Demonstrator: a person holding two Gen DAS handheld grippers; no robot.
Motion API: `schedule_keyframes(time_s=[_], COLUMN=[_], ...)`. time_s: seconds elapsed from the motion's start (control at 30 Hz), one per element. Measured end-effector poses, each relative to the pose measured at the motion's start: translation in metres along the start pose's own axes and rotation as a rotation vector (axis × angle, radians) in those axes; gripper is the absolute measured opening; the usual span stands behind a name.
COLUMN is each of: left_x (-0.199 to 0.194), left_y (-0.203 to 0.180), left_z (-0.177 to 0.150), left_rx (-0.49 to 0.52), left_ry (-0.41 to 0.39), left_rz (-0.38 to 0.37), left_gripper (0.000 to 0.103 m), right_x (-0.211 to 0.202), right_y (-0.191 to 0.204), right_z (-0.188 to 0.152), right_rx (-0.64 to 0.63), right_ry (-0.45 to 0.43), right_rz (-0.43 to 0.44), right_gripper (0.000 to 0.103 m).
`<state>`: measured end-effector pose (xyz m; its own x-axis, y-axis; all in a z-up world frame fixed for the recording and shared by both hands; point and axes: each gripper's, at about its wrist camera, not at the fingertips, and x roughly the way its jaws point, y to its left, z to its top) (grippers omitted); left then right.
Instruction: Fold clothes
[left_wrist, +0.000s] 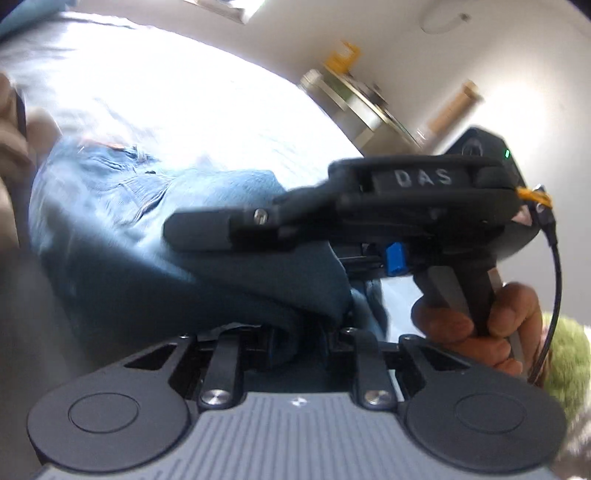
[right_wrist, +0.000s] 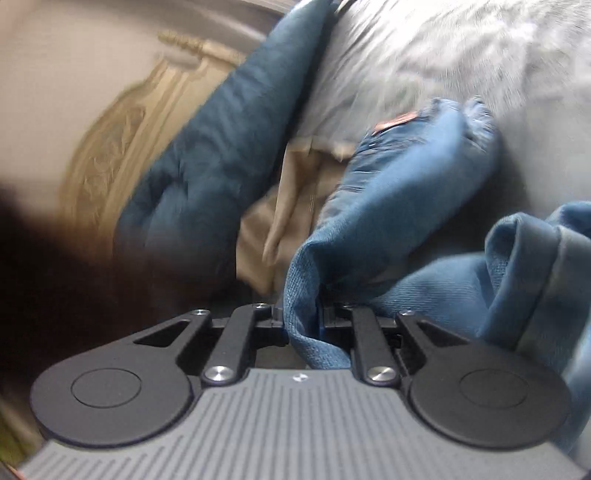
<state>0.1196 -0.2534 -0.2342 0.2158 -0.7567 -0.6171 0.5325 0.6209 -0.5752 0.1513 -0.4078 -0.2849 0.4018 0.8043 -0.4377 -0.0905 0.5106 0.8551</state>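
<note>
Gripping denim: right gripper is closed on a fold of the blue jeans, which trail ahead of it onto the pale bedding. Left gripper also pinches jeans fabric between nearly closed fingers. Tan garment lies ahead-left of the right gripper, beside a teal cushion.

A pale bed is stretching ahead of the right gripper, with a dark teal cushion and a beige cloth lying left of it. A carved headboard is standing farther left. A green fuzzy thing is sitting right of the left gripper.
</note>
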Motion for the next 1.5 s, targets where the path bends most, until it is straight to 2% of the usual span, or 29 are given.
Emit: schedule_keyframes(time_s=[0.1, 0.23, 0.27, 0.33, 0.4, 0.43, 0.47, 0.53, 0.63, 0.67, 0.77, 0.83, 0.87, 0.9, 0.93, 1.03, 1.17, 1.37, 1.5], left_x=[-0.017, -0.041, -0.047, -0.062, -0.083, -0.096, -0.108, -0.134, -0.152, -0.147, -0.131, -0.121, -0.116, -0.111, -0.106, -0.111, -0.12, -0.124, -0.113], left_y=[-0.02, -0.029, -0.028, -0.02, -0.003, 0.007, 0.017, 0.04, 0.058, 0.06, 0.066, 0.071, 0.073, 0.075, 0.077, 0.081, 0.087, 0.094, 0.093], left_z=[-0.047, -0.111, -0.124, -0.146, -0.152, -0.152, -0.15, -0.149, -0.142, -0.137, -0.122, -0.112, -0.107, -0.102, -0.097, -0.09, -0.087, -0.09, -0.09], left_rx=[-0.011, -0.022, -0.021, -0.031, -0.056, -0.065, -0.076, -0.107, -0.137, -0.145, -0.168, -0.183, -0.191, -0.198, -0.206, -0.225, -0.236, -0.251, -0.253], left_ry=[0.118, 0.296, 0.336, 0.403, 0.42, 0.413, 0.4, 0.363, 0.298, 0.279, 0.223, 0.186, 0.167, 0.148, 0.13, 0.101, 0.09, 0.096, 0.113], left_rz=[-0.048, -0.087, -0.063, -0.016, 0.028, 0.051, 0.078, 0.14, 0.21, 0.22, 0.25, 0.271, 0.281, 0.291, 0.299, 0.262, 0.228, 0.204, 0.182], left_gripper=[0.021, 0.031, 0.033, 0.034, 0.036, 0.04, 0.045, 0.048, 0.05, 0.05, 0.05, 0.05, 0.05, 0.05, 0.05, 0.05, 0.051, 0.052, 0.053], right_x=[-0.015, -0.019, -0.017, -0.008, -0.003, -0.003, -0.01, -0.027, -0.054, -0.062, -0.05, -0.025, -0.016, -0.007, 0.002, 0.008, 0.023, 0.045, 0.045], right_y=[0.033, 0.068, 0.072, 0.074, 0.078, 0.081, 0.086, 0.097, 0.108, 0.111, 0.097, 0.076, 0.07, 0.063, 0.056, 0.082, 0.098, 0.121, 0.129], right_z=[-0.059, -0.14, -0.16, -0.188, -0.211, -0.219, -0.22, -0.215, -0.198, -0.192, -0.167, -0.154, -0.155, -0.156, -0.157, -0.173, -0.186, -0.206, -0.213], right_rx=[-0.046, -0.074, -0.067, -0.04, -0.038, -0.051, -0.052, -0.045, -0.054, -0.063, -0.098, -0.104, -0.091, -0.077, -0.062, -0.158, -0.243, -0.372, -0.366], right_ry=[0.109, 0.249, 0.275, 0.323, 0.368, 0.39, 0.373, 0.31, 0.139, 0.076, -0.057, -0.032, -0.019, -0.005, 0.008, -0.039, -0.077, -0.134, -0.192], right_rz=[-0.083, -0.191, -0.211, -0.333, -0.456, -0.516, -0.539, -0.563, -0.58, -0.587, -0.654, -0.754, -0.769, -0.782, -0.795, -0.843, -0.95, -1.108, -1.114], right_gripper=[0.013, 0.015, 0.015, 0.019, 0.03, 0.032, 0.033, 0.037, 0.049, 0.054, 0.06, 0.06, 0.056, 0.036, 0.029, 0.018, 0.015, 0.018, 0.017])
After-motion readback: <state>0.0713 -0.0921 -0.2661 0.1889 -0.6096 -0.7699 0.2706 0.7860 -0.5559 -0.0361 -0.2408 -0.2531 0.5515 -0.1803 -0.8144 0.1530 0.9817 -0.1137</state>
